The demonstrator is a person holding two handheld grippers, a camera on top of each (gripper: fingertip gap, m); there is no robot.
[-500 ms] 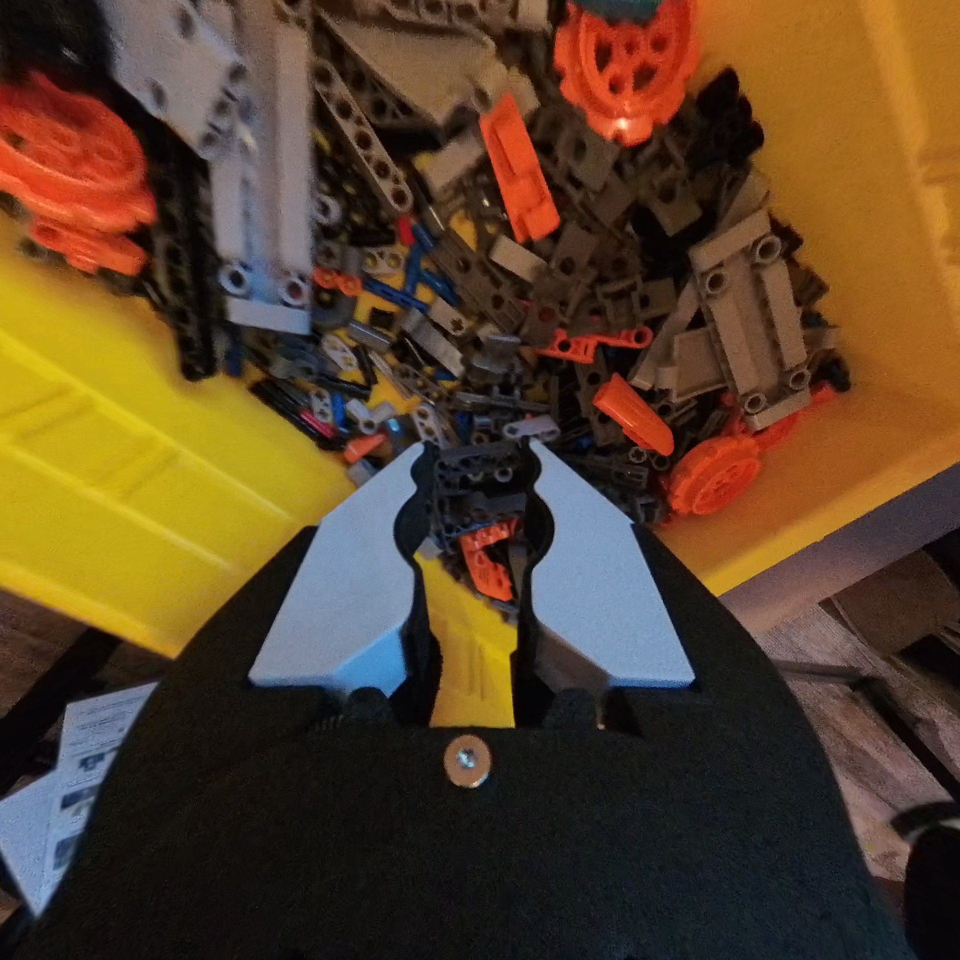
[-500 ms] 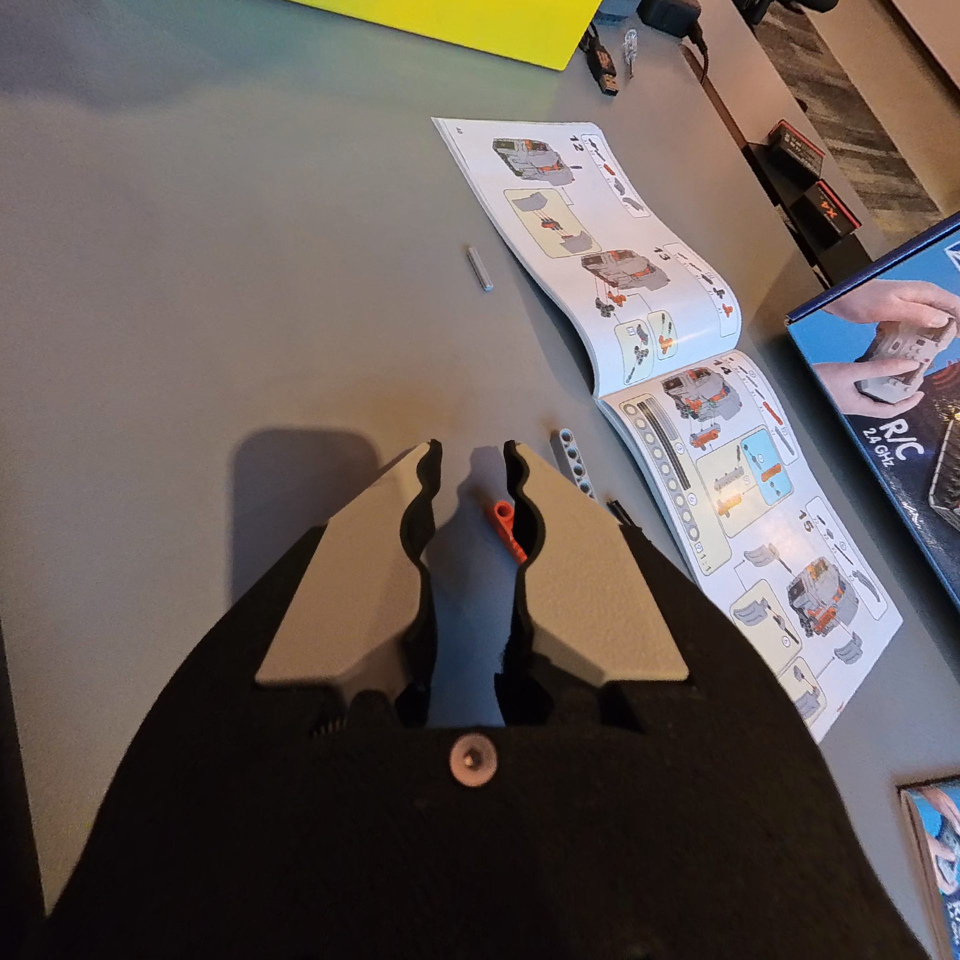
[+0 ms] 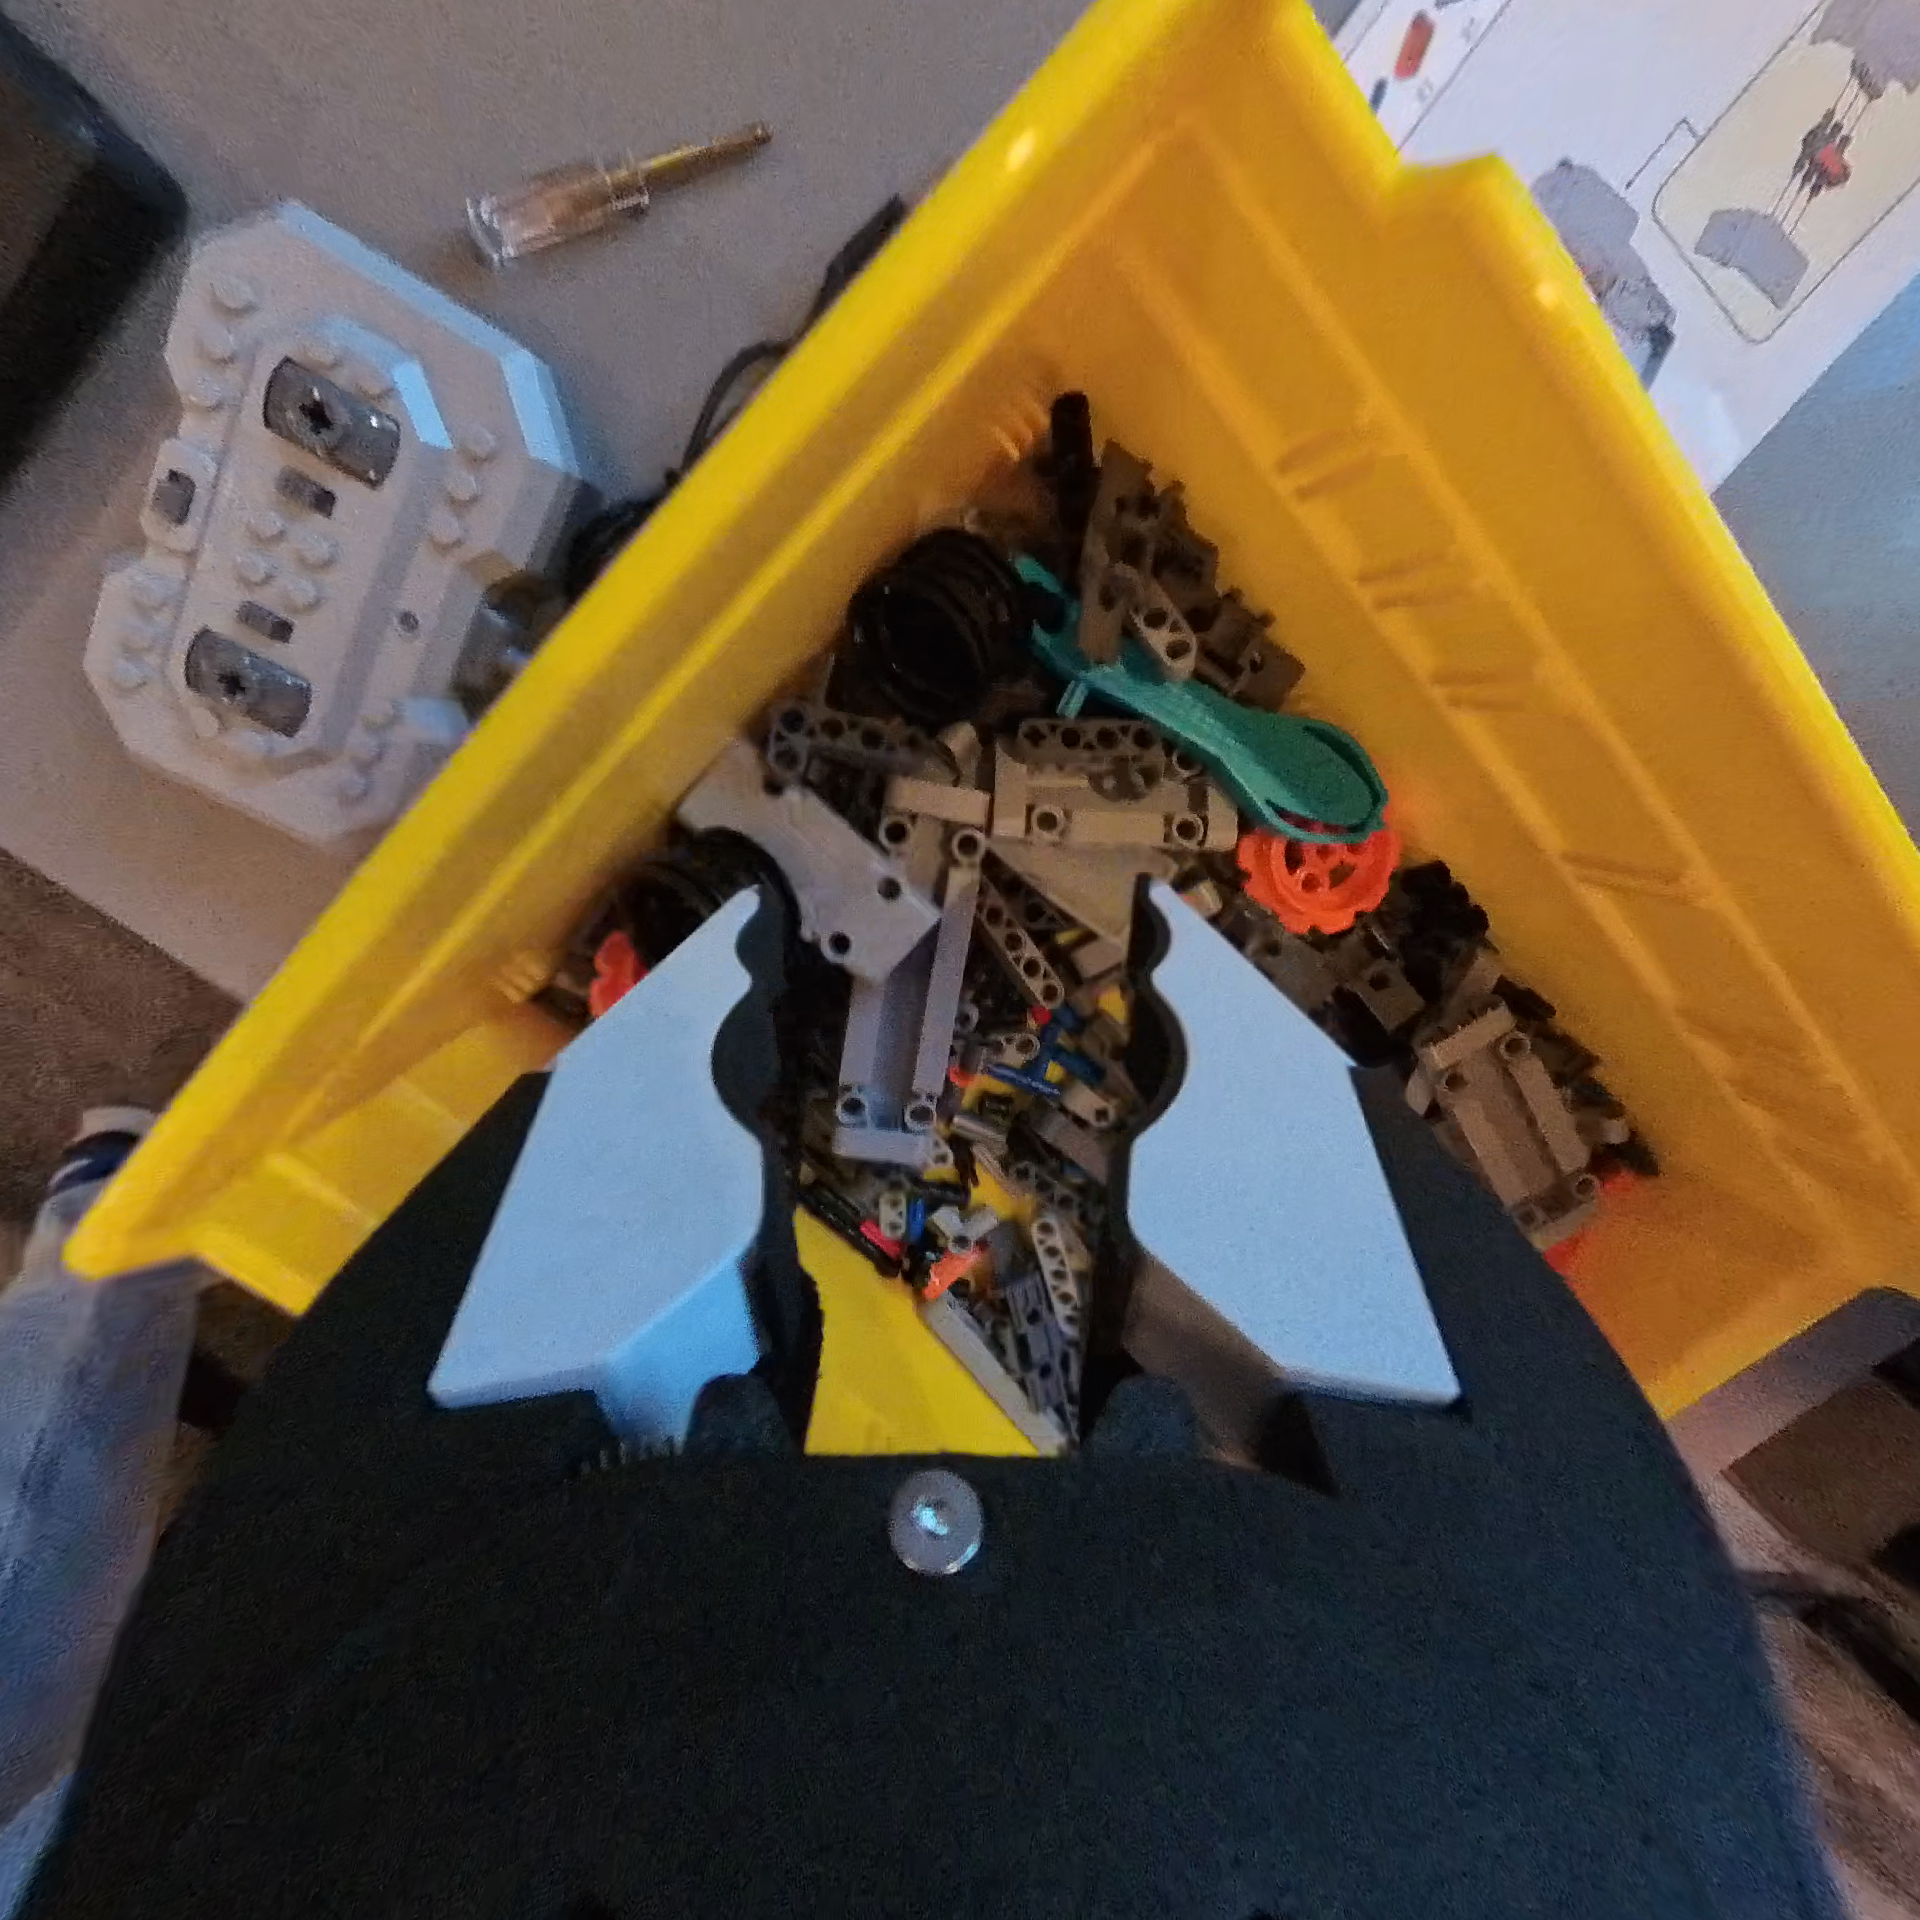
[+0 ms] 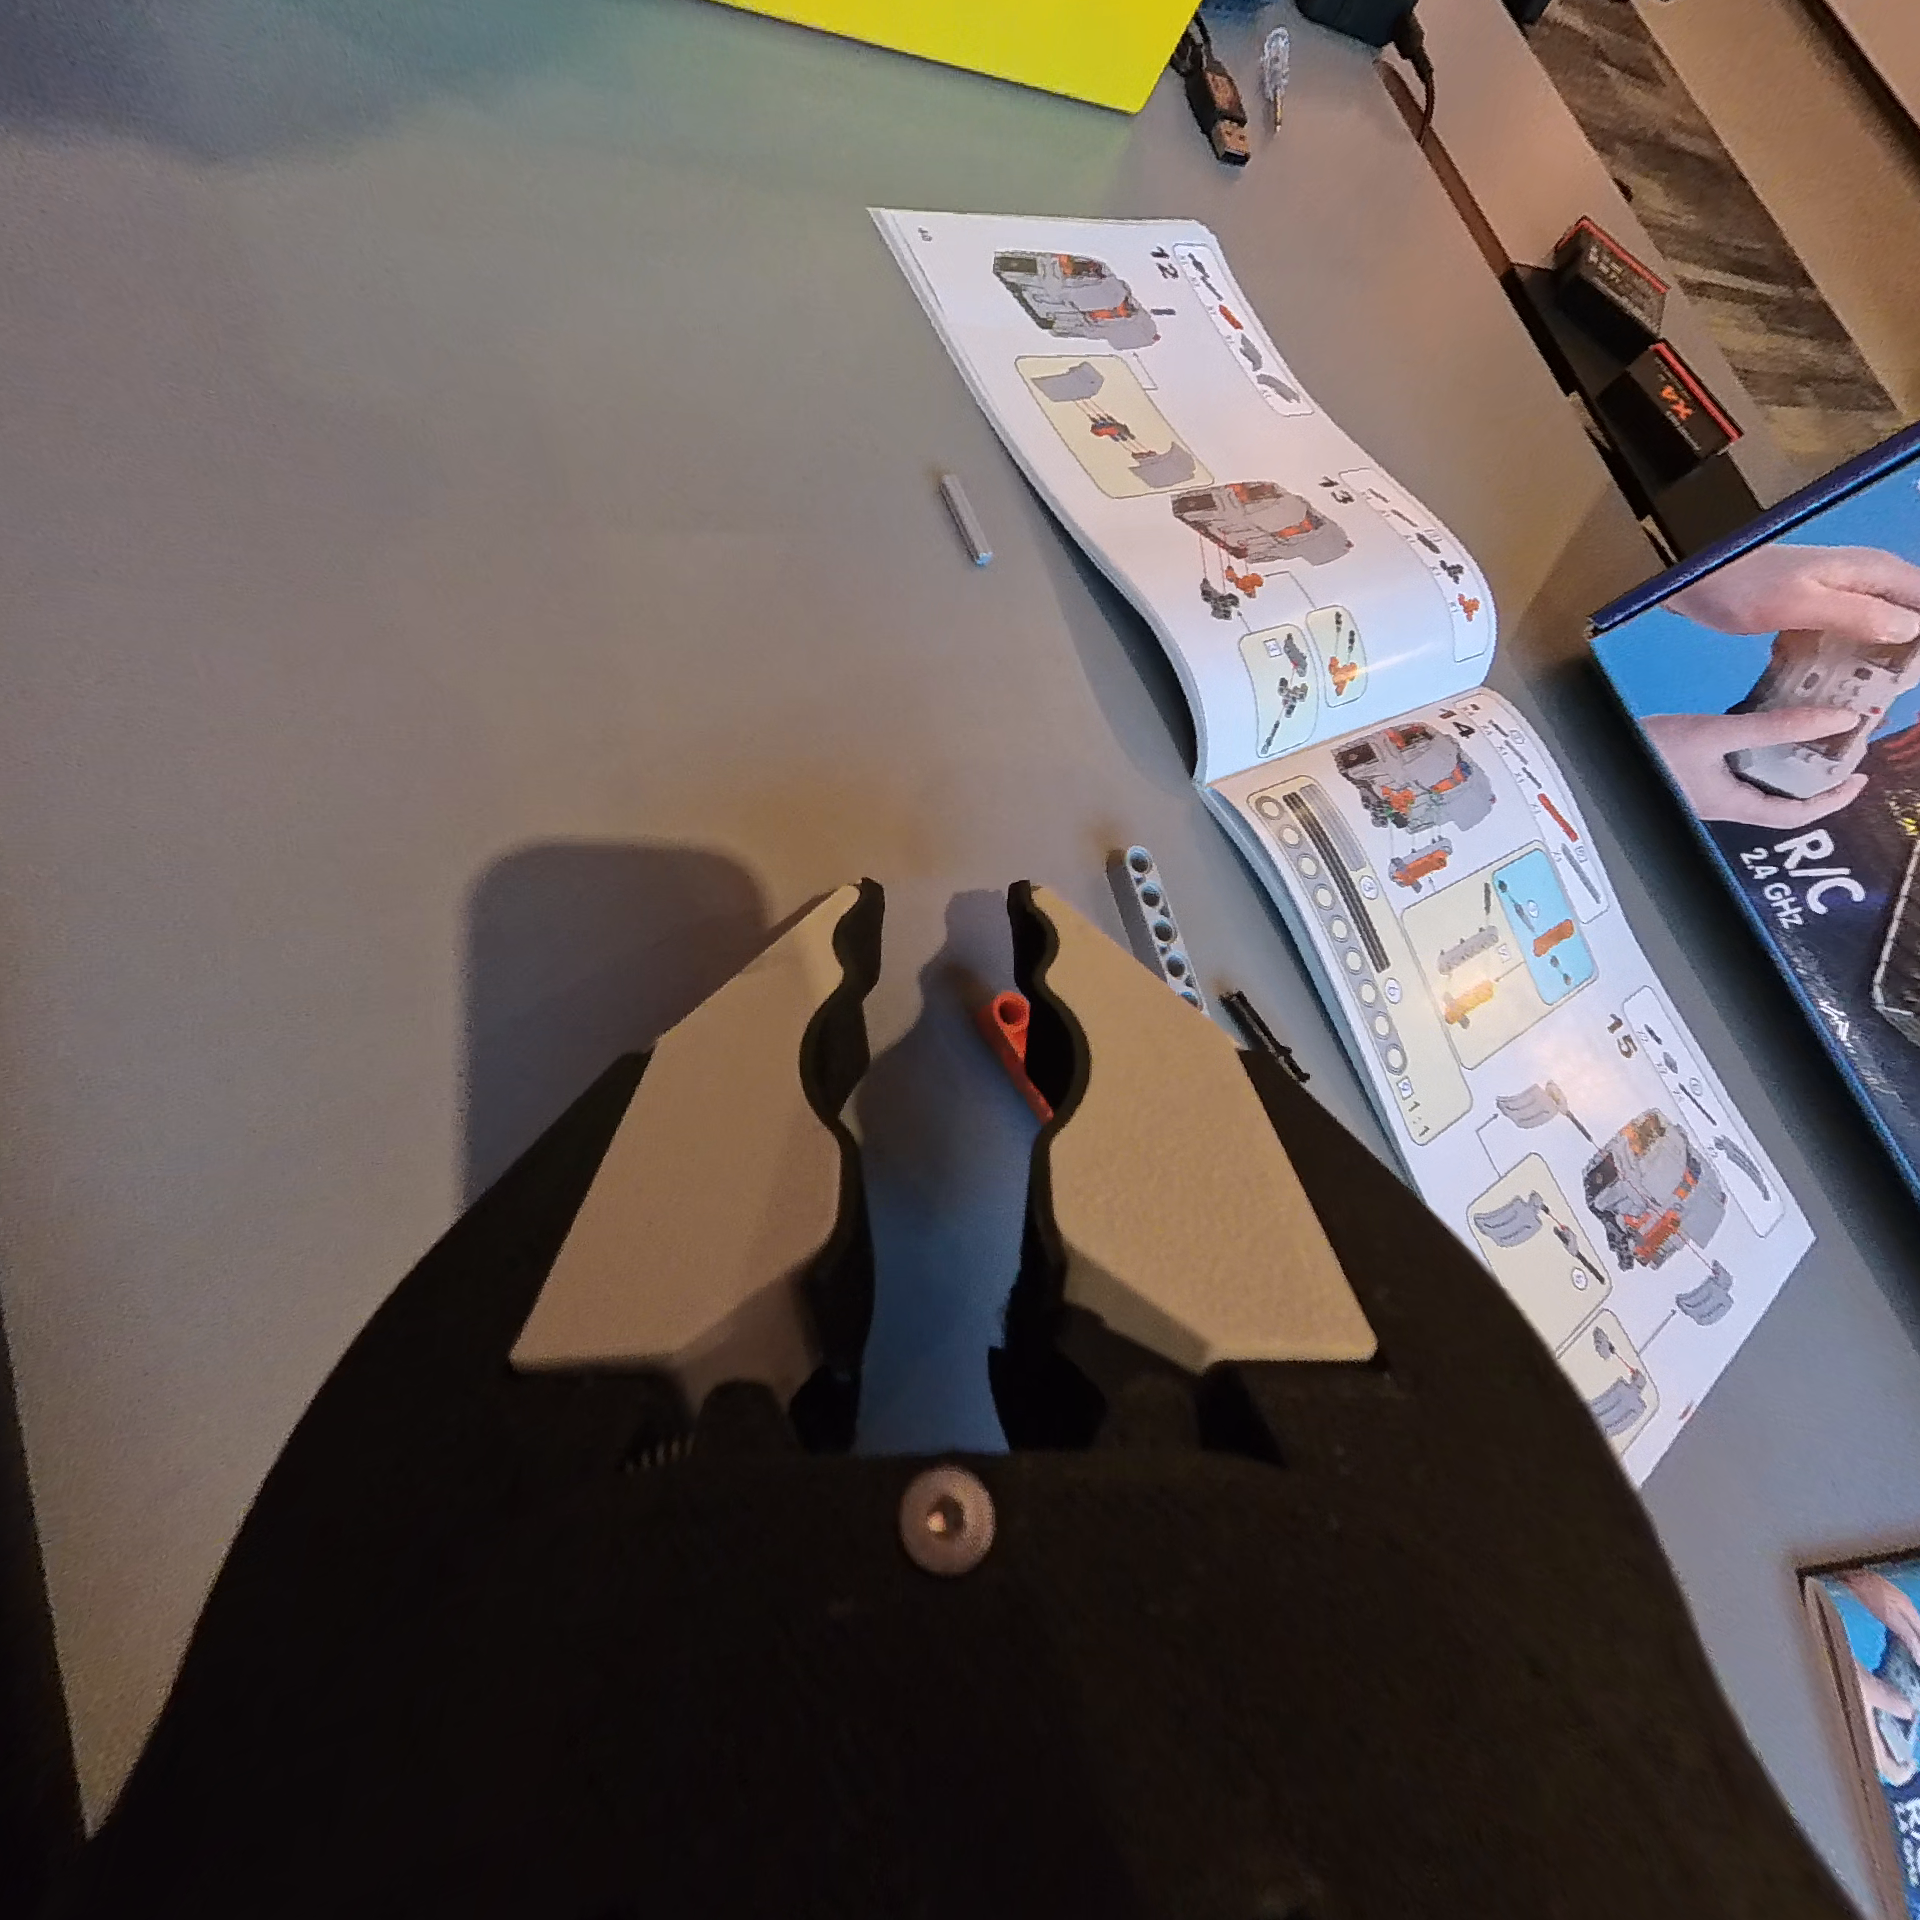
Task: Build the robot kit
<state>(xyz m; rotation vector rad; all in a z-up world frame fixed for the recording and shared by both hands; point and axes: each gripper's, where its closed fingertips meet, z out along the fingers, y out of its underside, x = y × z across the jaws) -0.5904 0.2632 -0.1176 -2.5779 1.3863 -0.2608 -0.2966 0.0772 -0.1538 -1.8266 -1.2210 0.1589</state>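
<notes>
Grey matte worktop (image 4: 416,520), smooth, lit warm from above; soft orange glow patch near centre, dark shadows cast across it. Beyond far right edge, lower level: striped grey-brown carpet (image 4: 1704,156). In left wrist view, brownish carpeted floor (image 3: 94,997) below worktop edge at left. Dim indoor light, no windows seen.

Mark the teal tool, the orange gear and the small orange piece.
teal tool (image 3: 1247,740): left wrist view, middle of its handle.
orange gear (image 3: 1317,864): left wrist view, its hub.
small orange piece (image 4: 1013,1037): right wrist view, upper end, by the right finger.
</notes>
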